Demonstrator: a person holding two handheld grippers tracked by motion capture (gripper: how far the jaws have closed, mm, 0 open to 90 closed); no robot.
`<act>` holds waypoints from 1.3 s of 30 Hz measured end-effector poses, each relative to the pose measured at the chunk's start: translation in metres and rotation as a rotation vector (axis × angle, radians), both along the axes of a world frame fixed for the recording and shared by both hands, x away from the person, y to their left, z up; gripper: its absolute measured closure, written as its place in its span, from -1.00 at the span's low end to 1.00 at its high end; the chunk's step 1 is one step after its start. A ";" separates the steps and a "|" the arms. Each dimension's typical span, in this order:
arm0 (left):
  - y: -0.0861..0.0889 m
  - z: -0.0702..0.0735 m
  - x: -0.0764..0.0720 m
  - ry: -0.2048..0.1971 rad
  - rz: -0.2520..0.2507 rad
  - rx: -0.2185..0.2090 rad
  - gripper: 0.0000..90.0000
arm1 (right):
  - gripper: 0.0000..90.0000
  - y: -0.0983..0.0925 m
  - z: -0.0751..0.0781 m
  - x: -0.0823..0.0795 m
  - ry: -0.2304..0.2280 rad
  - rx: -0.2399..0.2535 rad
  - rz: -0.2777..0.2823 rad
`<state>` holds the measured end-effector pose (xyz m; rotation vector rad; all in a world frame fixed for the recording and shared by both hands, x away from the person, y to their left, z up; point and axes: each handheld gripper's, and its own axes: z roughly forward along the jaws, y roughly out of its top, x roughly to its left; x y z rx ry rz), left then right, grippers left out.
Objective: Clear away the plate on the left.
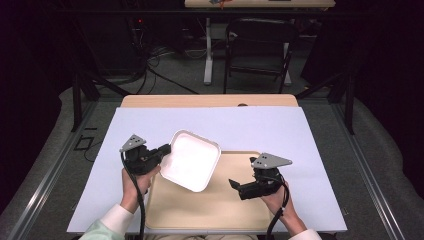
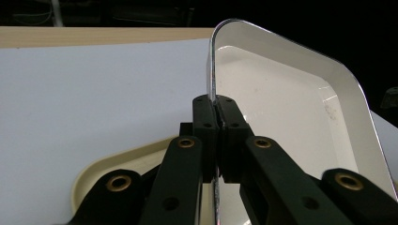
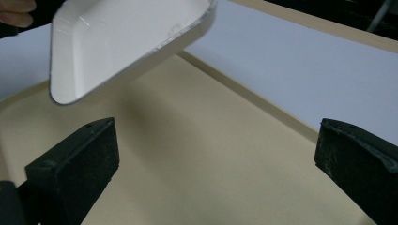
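Note:
A white square dish (image 1: 191, 160) with rounded corners hangs tilted above the left part of a beige tray (image 1: 220, 205). My left gripper (image 1: 162, 150) is shut on the dish's left rim; in the left gripper view the jaws pinch that rim (image 2: 212, 93) edge-on, and the dish's hollow (image 2: 281, 108) faces right. My right gripper (image 1: 234, 185) stands open over the tray's right half, with nothing between its fingers (image 3: 80, 154). In the right gripper view the dish (image 3: 122, 37) floats at the upper left above the tray (image 3: 197, 154).
A white sheet (image 1: 250, 125) covers the wooden table (image 1: 210, 101) under the tray. A black chair (image 1: 260, 45) and a table leg (image 1: 208, 50) stand beyond the far edge, with cables on the floor. The person's hands (image 1: 135, 182) enter from the bottom.

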<state>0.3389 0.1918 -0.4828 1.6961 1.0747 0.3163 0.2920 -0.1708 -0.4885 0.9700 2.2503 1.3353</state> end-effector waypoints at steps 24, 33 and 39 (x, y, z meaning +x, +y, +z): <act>-0.022 -0.006 -0.006 -0.024 -0.027 -0.009 0.93 | 0.01 0.046 -0.010 0.010 0.082 -0.002 0.003; -0.027 -0.007 -0.010 -0.003 -0.074 0.014 0.91 | 0.34 0.036 -0.009 0.013 0.097 0.000 -0.027; -0.029 -0.008 -0.014 0.025 -0.110 0.033 0.90 | 0.48 0.030 -0.007 0.013 0.101 -0.003 -0.028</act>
